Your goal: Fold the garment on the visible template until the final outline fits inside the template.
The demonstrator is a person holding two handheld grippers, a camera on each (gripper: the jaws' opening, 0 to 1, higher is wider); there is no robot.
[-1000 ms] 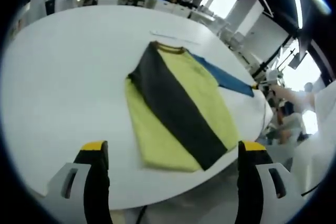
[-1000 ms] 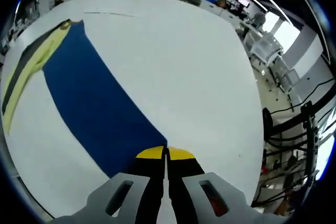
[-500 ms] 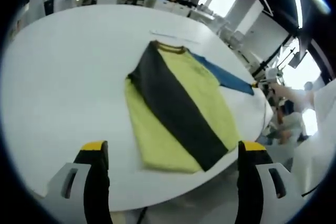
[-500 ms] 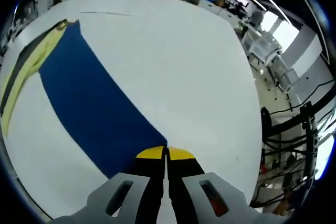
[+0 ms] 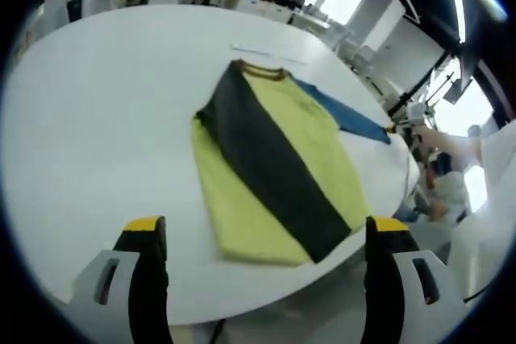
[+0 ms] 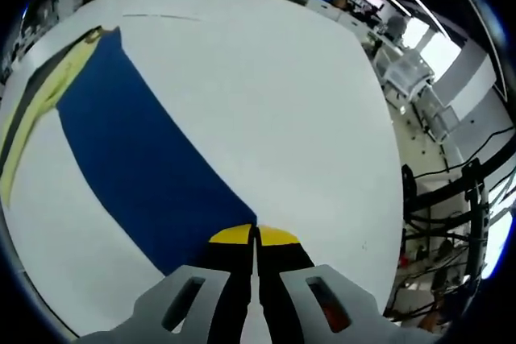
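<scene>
On white round table [image 5: 89,118] — yellow-green shirt with dark diagonal band [image 5: 274,163] lies flat. Right gripper [image 6: 255,235] pinches its blue sleeve [image 6: 137,151]; left gripper [image 5: 266,235] spread wide, holding nothing.

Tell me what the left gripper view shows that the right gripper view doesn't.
The left gripper view takes in the whole yellow shirt body with a dark sleeve folded across it, between the open left claw. The right gripper view looks along the blue sleeve, stretched out flat, its end pinched in the shut right claw. Both share the white table, the blue sleeve and some of the yellow body.
</scene>
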